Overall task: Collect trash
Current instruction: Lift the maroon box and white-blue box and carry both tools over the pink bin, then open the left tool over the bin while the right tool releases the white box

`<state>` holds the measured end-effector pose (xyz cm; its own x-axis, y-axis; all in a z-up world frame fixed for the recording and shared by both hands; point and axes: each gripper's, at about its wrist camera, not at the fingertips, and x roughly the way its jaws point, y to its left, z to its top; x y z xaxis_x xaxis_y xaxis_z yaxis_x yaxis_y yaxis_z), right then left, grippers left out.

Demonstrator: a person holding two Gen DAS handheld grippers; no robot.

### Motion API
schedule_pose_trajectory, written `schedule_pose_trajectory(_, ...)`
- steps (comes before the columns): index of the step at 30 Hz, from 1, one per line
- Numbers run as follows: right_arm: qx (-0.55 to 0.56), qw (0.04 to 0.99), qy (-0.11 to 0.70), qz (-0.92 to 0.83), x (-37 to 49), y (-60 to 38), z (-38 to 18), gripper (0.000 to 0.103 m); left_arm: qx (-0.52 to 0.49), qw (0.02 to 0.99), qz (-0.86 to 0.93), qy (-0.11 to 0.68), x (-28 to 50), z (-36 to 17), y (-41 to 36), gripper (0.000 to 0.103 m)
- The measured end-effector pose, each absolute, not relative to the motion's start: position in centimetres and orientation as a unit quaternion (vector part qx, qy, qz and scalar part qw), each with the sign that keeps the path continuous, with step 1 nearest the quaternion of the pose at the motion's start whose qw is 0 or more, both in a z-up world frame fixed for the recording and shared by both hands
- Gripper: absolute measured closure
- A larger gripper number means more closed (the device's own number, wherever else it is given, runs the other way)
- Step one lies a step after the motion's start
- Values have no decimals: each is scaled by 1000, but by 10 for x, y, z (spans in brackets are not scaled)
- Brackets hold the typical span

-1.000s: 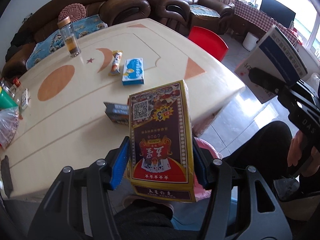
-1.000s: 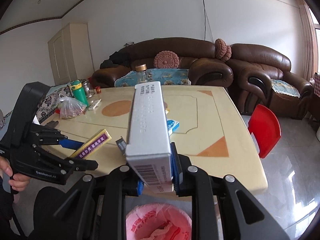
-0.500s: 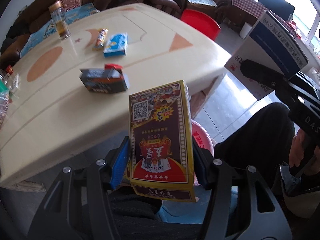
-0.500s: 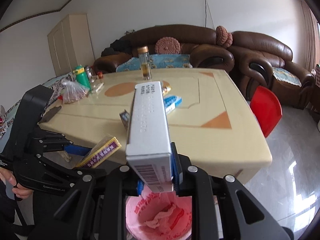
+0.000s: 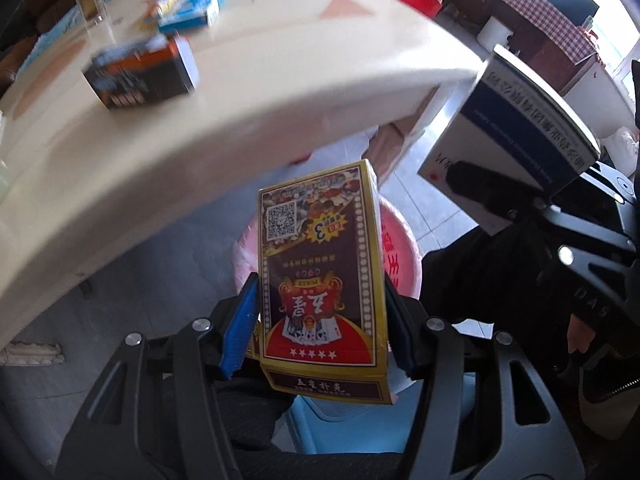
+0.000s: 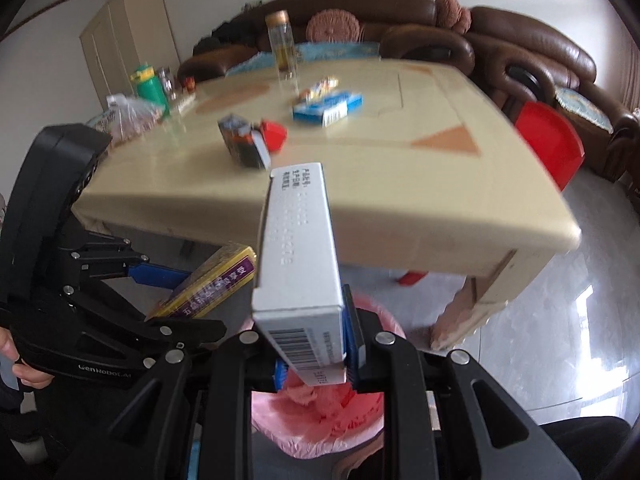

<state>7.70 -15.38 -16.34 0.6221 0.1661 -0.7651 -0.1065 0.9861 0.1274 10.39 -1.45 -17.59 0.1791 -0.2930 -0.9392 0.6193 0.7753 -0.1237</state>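
My left gripper (image 5: 320, 316) is shut on a maroon and gold playing-card box (image 5: 320, 264), held upright over a pink-lined trash bin (image 5: 400, 248) beside the table. The right gripper (image 6: 316, 344) is shut on a narrow white and blue carton (image 6: 298, 248), above the same bin (image 6: 320, 420). Each gripper shows in the other's view: the right one with its carton (image 5: 512, 120) at the right, the left one with the card box (image 6: 212, 284) at the left. On the table (image 6: 400, 200) lie a dark box (image 6: 244, 146), a blue box (image 6: 328, 106) and a snack wrapper (image 6: 320, 86).
The cream table's edge (image 5: 240, 152) overhangs close above the bin. A glass bottle (image 6: 283, 46), a green bottle (image 6: 150, 86) and a plastic bag (image 6: 128, 116) stand on the table. A red stool (image 6: 550, 142) and brown sofas (image 6: 520, 52) lie beyond. A person's dark-clothed legs (image 5: 492, 280) sit beside the bin.
Both grippers have sunk from above the tabletop to below its edge, each still holding its box. The pink bin has come into view under them.
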Motion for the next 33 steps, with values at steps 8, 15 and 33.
schedule_pose_trajectory(8, 39, 871, 483, 80, 93, -156, -216, 81, 142, 720, -289, 615, 114, -235, -25, 46)
schedule_pose_trajectory(15, 38, 842, 530, 89, 109, -154, -258, 81, 127, 693, -270, 657, 129, -275, -19, 46)
schedule_pose_trajectory(33, 23, 774, 625, 96, 138, -153, -350, 81, 113, 630, -247, 728, 161, -353, -33, 46)
